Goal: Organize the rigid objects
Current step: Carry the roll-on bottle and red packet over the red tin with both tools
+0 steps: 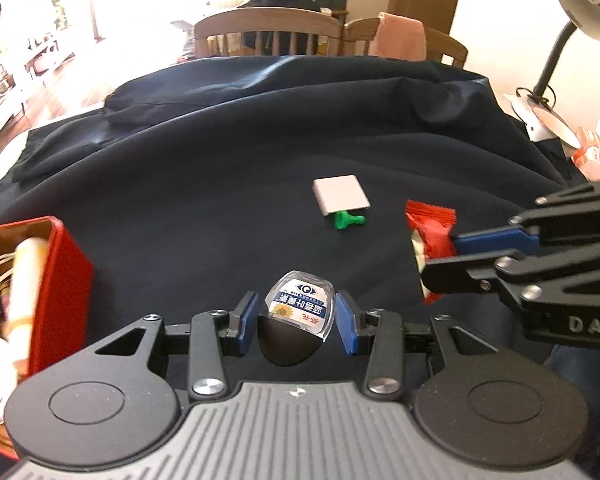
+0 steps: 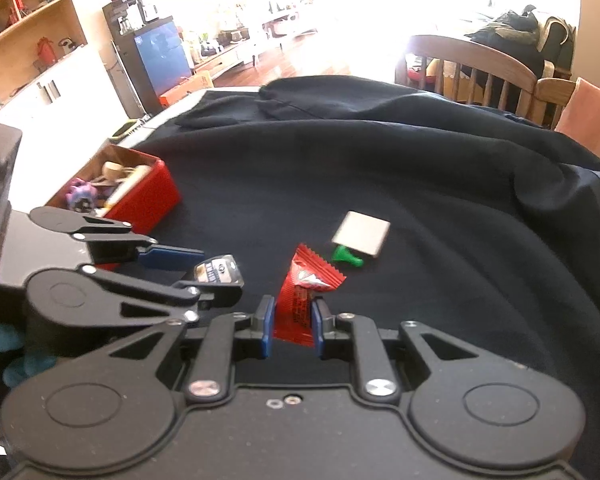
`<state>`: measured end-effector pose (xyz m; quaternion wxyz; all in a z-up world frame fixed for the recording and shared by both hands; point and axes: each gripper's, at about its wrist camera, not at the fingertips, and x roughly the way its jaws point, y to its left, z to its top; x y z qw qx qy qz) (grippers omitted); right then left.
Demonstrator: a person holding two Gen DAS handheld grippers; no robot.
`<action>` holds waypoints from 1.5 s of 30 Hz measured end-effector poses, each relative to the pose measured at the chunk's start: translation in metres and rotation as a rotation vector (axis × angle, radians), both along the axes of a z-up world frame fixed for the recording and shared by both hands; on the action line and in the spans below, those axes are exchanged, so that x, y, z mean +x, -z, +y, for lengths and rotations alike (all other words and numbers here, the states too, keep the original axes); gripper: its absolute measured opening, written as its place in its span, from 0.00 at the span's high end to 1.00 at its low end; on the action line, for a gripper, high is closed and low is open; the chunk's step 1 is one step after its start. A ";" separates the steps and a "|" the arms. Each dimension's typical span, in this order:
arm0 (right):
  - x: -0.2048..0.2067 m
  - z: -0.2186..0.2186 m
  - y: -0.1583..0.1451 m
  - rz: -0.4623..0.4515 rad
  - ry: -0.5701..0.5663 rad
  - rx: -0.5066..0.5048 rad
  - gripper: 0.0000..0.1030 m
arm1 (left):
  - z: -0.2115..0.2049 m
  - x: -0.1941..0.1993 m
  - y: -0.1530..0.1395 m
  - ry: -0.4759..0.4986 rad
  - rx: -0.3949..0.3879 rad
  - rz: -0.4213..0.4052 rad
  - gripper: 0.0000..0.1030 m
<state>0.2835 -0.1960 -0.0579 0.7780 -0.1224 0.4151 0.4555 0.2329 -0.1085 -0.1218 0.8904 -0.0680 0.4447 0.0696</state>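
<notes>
My left gripper (image 1: 296,318) holds a small clear eye-drop case with a blue label (image 1: 300,310) between its blue pads, above the dark cloth; the case also shows in the right wrist view (image 2: 219,270). My right gripper (image 2: 291,322) is shut on a red snack packet (image 2: 304,296), which also shows in the left wrist view (image 1: 430,230). A red box (image 1: 56,276) with several items inside sits to the left; it also shows in the right wrist view (image 2: 148,200). A white flat block (image 1: 340,194) and a green peg (image 1: 348,220) lie ahead on the cloth.
A dark blue cloth (image 1: 240,160) covers the table. A desk lamp (image 1: 580,4) stands at the far right. Wooden chairs (image 1: 268,32) line the far edge. The white block (image 2: 362,232) and green peg (image 2: 346,256) lie just beyond the packet.
</notes>
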 end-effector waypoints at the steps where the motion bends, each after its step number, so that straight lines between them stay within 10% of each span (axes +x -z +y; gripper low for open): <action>1: -0.004 0.002 -0.003 0.001 -0.002 0.002 0.82 | 0.003 -0.004 -0.002 -0.004 -0.002 -0.003 0.61; 45: -0.135 0.226 -0.025 -0.010 -0.021 0.010 0.82 | 0.261 -0.126 -0.048 -0.086 -0.015 -0.068 0.61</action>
